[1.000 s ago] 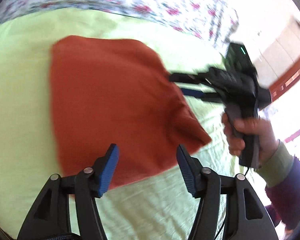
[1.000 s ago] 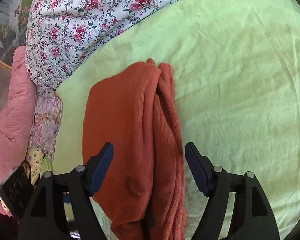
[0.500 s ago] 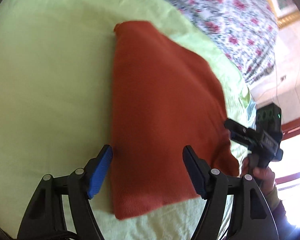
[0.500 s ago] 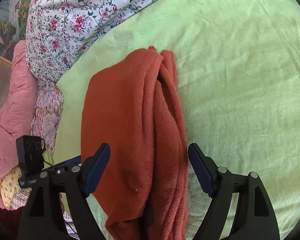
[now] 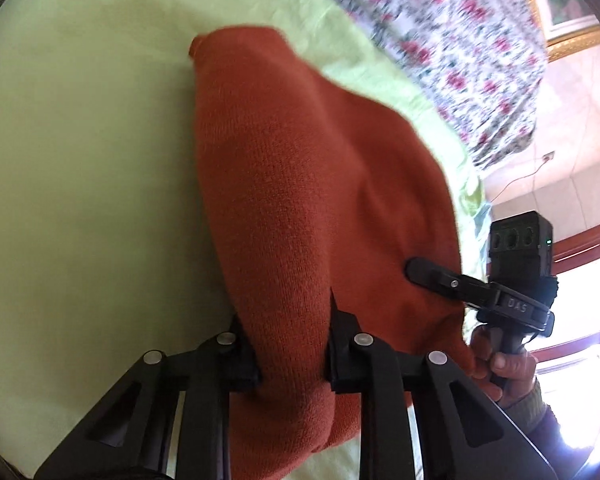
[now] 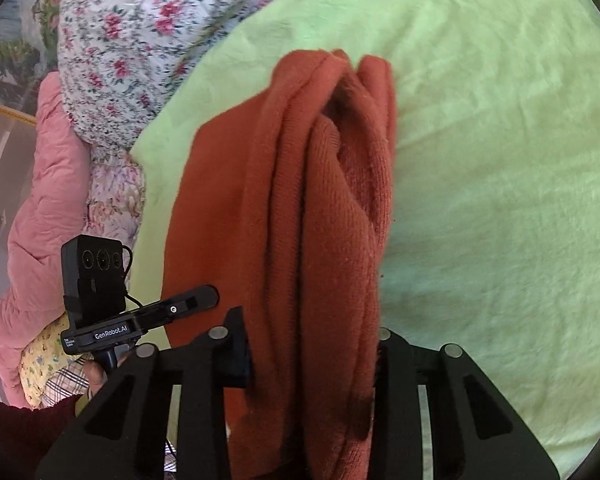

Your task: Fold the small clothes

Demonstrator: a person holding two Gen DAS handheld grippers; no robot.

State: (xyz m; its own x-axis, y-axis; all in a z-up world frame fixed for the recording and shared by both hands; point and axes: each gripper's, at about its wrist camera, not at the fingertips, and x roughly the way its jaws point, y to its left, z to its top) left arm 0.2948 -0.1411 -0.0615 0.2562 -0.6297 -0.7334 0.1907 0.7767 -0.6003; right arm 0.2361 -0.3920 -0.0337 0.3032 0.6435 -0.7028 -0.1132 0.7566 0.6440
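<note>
**Inspector:** Position of the garment at inspection?

**Assistant:** The sweater (image 5: 300, 208), rust-orange knit, lay on the green sheet (image 5: 80, 180) of the bed, already doubled into a long stack. Its near end was bunched up between both tools. A floral quilt (image 6: 148, 40) sat beyond it.

**Inspector:** State of the tongs?

**Assistant:** The left tongs (image 5: 290, 354) had just been closing and were pinched on a ridge of the sweater's near edge, the fabric swelling out between the pads. The right tongs (image 6: 312, 358) had likewise just been closing, and gripped the thicker, layered side of the same end. In the left view the right tongs (image 5: 420, 270) showed one finger lying over the cloth.

**Inspector:** Step in hand?

**Assistant:** In my judgement, the grasp for a further fold: both near corners secured, nothing yet carried over.

**Inspector:** Requirement for the next move?

**Assistant:** Lift both corners together, level, and carry them toward the far end so the layers stay aligned. The right grip holds several loose plies; one could slip out.
</note>
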